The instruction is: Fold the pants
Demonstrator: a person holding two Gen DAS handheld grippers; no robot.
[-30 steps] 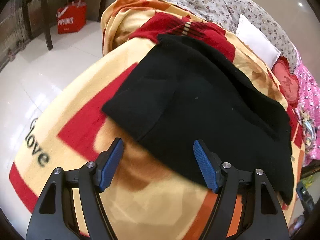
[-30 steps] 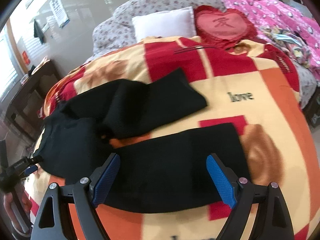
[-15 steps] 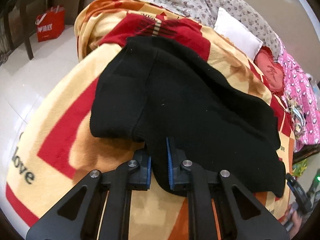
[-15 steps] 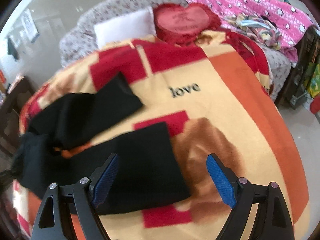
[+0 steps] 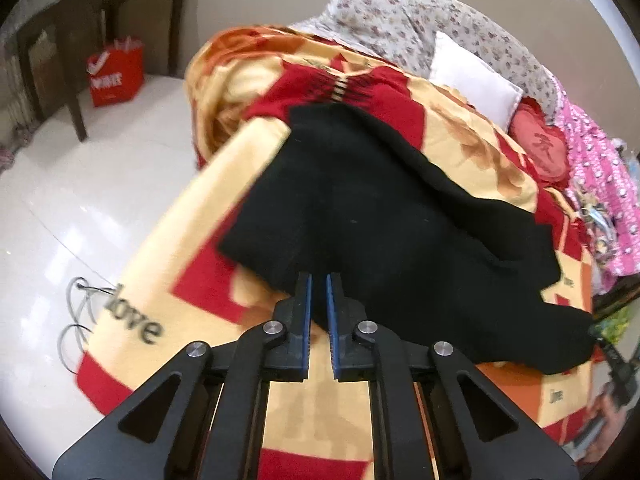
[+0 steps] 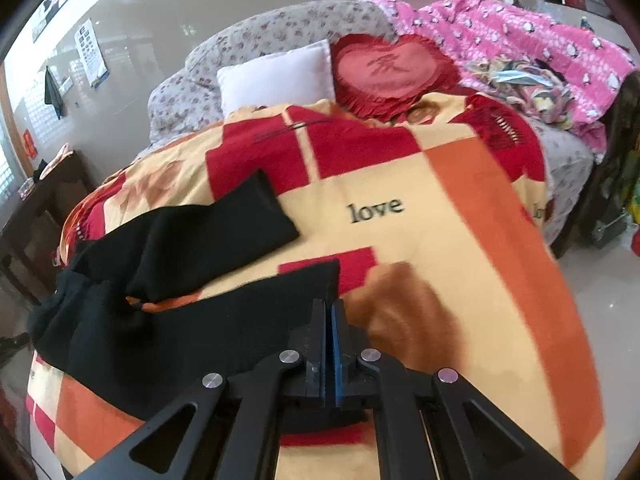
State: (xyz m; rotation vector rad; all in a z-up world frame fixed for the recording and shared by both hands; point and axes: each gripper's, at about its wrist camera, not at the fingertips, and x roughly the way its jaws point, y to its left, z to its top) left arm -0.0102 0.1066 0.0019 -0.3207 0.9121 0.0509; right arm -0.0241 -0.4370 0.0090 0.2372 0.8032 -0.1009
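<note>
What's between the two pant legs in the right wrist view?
A wedge of bare blanket, cream with a red patch, separates the far leg from the near leg, whose cuff the right gripper pinches.

Pants: plain black, no pattern; the same in the right wrist view.

Blanket: cream-yellow ground with red and orange rectangular blocks, tan-brown blurred motifs, and the word "love" in dark grey lettering.

Left tool: black frame, blue pads, silver pivot screws. Right tool: same colours.

White pillow: plain. Heart cushion: red, darker character at centre, ruffled red edge. Floral cover: pale grey with small brown-pink flowers. Pink quilt: bright pink with small black-and-white figures.

Floor: glossy white tile. Bag: red with white markings. Side table: dark brown wood.
</note>
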